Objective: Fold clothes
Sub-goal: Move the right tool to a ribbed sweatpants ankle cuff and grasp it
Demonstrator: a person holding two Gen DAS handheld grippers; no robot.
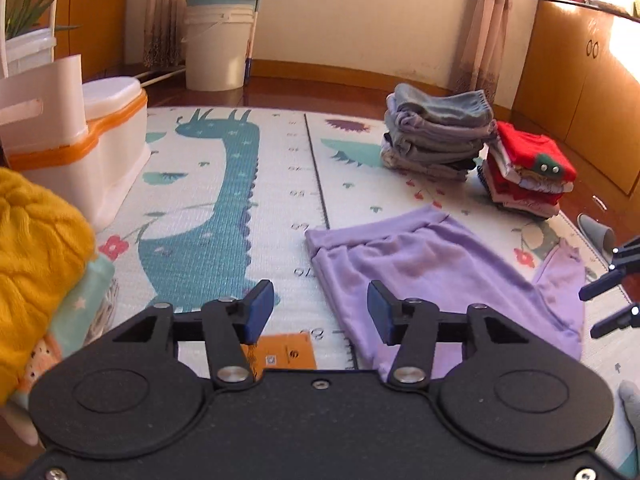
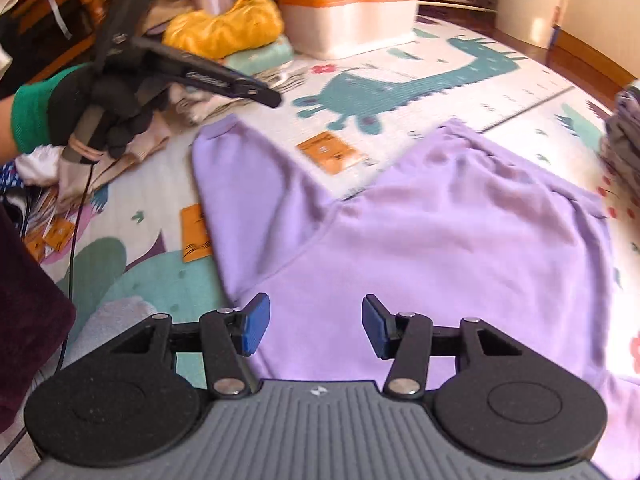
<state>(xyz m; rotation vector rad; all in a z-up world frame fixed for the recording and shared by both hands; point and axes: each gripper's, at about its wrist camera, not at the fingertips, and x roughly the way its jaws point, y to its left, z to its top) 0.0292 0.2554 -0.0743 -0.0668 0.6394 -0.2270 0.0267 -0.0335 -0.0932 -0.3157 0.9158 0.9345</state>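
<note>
You've got the lilac trousers [image 2: 460, 232] spread flat on the play mat [image 1: 224, 208], waistband toward the far side and one leg running off to the near left, so there's a clean shape to fold. Your left gripper [image 1: 320, 314] hangs above the mat just left of the trousers, jaws partly open with nothing between the blue pads, only mat and an orange card [image 1: 286, 354] below. Your right gripper [image 2: 310, 326] hovers over the seat of the trousers, jaws likewise partly apart and empty; the cloth lies under them, not pinched.

Both tongs are free, which suits a garment laid out and waiting for a fold. Far right, the grey pile [image 1: 436, 136] and the red-topped pile [image 1: 528, 168] sit side by side: that looks like where finished pieces go. Near left, the yellow knit [image 1: 36, 256] tops a loose heap, probably what's waiting. Next, I'd judge, you take a leg end and bring it across.
</note>
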